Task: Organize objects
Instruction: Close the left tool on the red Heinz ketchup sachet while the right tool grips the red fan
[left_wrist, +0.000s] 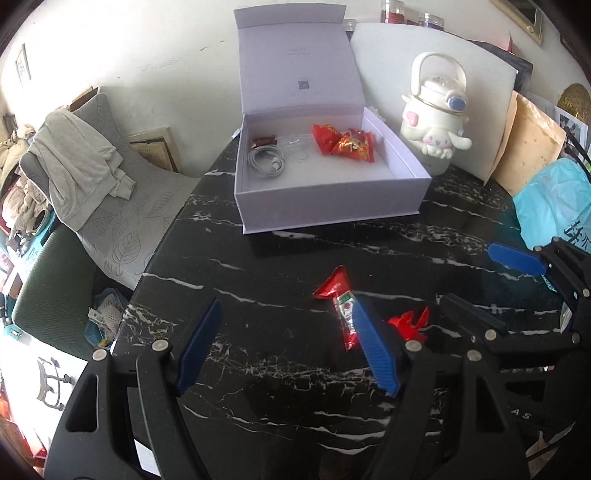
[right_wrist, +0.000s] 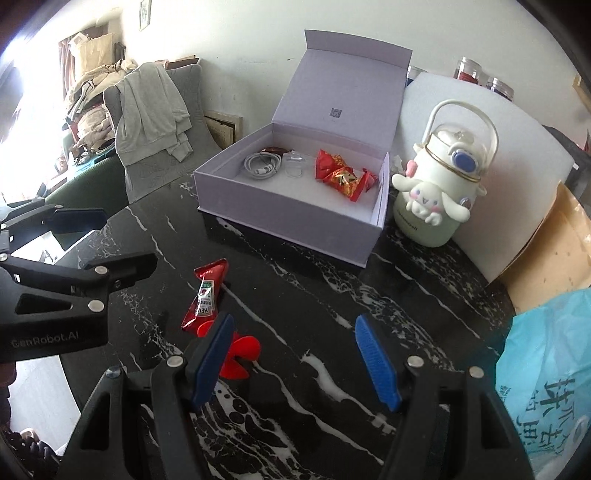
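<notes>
We see our left gripper (left_wrist: 291, 347) as a black plastic frame with two wide arms, each having a triangular cut-out near the base. Round silver screws (left_wrist: 160, 345) sit at the joints of the linkage. Both fingers carry blue ribbed pads (left_wrist: 375, 347), long and narrow, with fine grooves across them. Our right gripper (right_wrist: 295, 360) is built the same way: black arms, silver screws (right_wrist: 414, 361), and blue ribbed pads (right_wrist: 376, 363). On the side of the left gripper's body, in the right wrist view, we read the grey marking "GenRobot.AI" (right_wrist: 44, 341). In the left wrist view, faint grey letters "AS" show on the right gripper's body.
</notes>
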